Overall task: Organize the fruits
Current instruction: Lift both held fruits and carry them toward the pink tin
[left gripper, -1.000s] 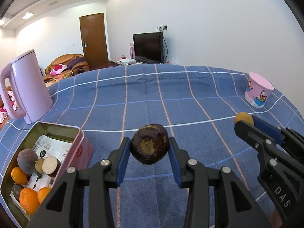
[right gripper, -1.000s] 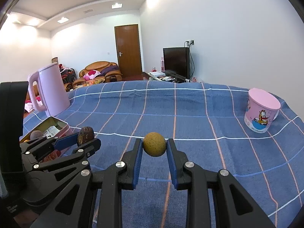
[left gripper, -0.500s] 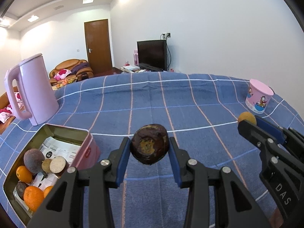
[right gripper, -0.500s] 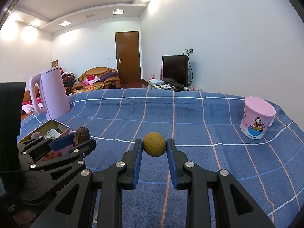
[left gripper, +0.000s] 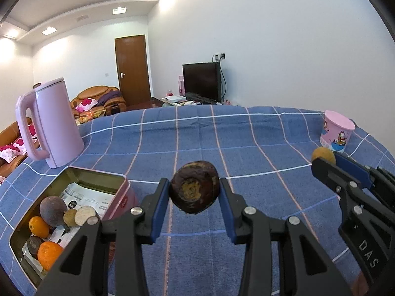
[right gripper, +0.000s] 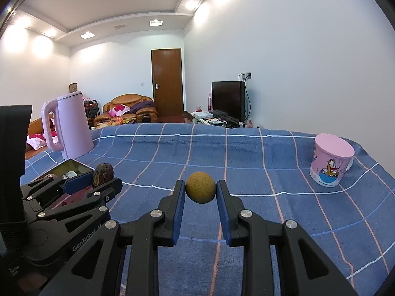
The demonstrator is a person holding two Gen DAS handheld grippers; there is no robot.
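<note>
While lit overhead: blue checked cloth [left gripper: 246, 148] | left gripper [left gripper: 194, 194] clamps dark fruit [left gripper: 194, 190] | right gripper [right gripper: 200, 192] clamps yellow fruit [right gripper: 200, 187]

A blue cloth [left gripper: 246, 133] checked with white and pink lines fills mid-frame, with a pale pink kettle [left gripper: 54, 123] at left, a pink cartoon-printed cup [left gripper: 335, 130] at right, and orange [left gripper: 49, 254], purple-brown and tan fruits in the pink-sided tin [left gripper: 123, 197] at lower left.
</note>
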